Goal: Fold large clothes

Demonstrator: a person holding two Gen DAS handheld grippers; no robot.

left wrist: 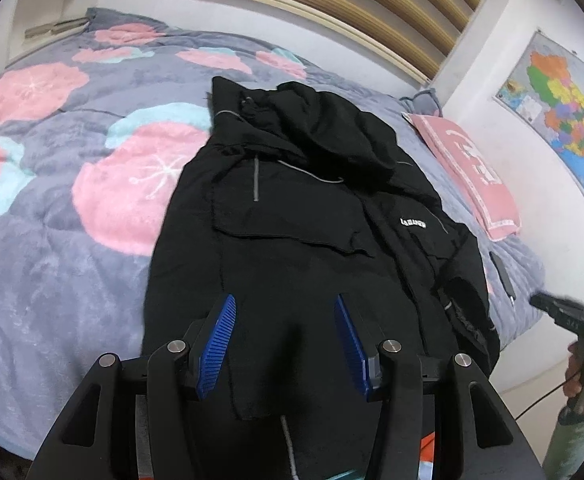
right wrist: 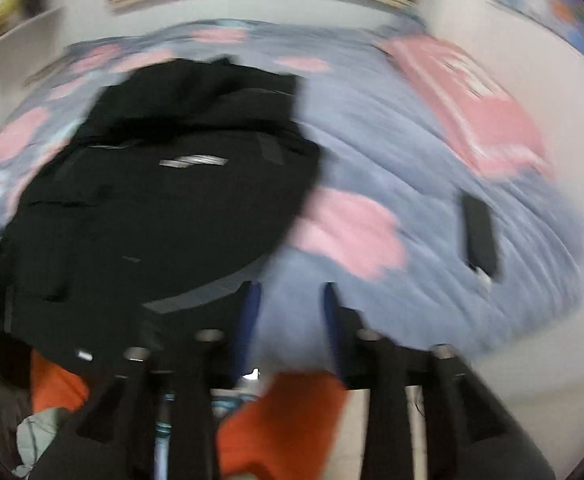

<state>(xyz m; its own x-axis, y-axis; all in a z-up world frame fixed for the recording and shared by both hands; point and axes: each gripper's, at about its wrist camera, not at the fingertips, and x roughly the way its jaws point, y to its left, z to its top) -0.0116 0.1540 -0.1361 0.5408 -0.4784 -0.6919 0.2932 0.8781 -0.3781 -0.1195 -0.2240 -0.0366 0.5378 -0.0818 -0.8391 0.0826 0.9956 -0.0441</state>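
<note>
Black jacket (left wrist: 312,220) lies spread out on a big bed. Its hood is bunched up at the far end, near the wooden headboard (left wrist: 332,4). A small white word sits on the chest, and thin grey strips run across the front. The near end of the jacket hangs toward the edge of the bed.

Under it is a soft grey blanket (left wrist: 52,272) with big pink flowers. A pink pillow (left wrist: 468,172) rests on the far right side of the bed, apart from the jacket. A dark slim thing (left wrist: 502,276) lies on the blanket between the jacket and the bed's right edge; I cannot tell what it is. A bright map (left wrist: 568,112) hangs on the wall to the right.

The left gripper (left wrist: 286,344) hangs just over the near part of the jacket. Its two blue fingers (left wrist: 218,344) are wide apart and nothing is between them.

The right gripper (right wrist: 290,328) is off to the side, and its view is very blurry. Its fingers stand apart too, with only grey blanket showing between them. The jacket (right wrist: 152,208) is to the left of this gripper and the pink pillow (right wrist: 476,108) is far off to the right. From the left view, the right gripper (left wrist: 564,312) shows at the right edge, out past the side of the bed.

Something orange (right wrist: 284,420) shows low down in front of the bed, but it is too blurry to say what it is.
</note>
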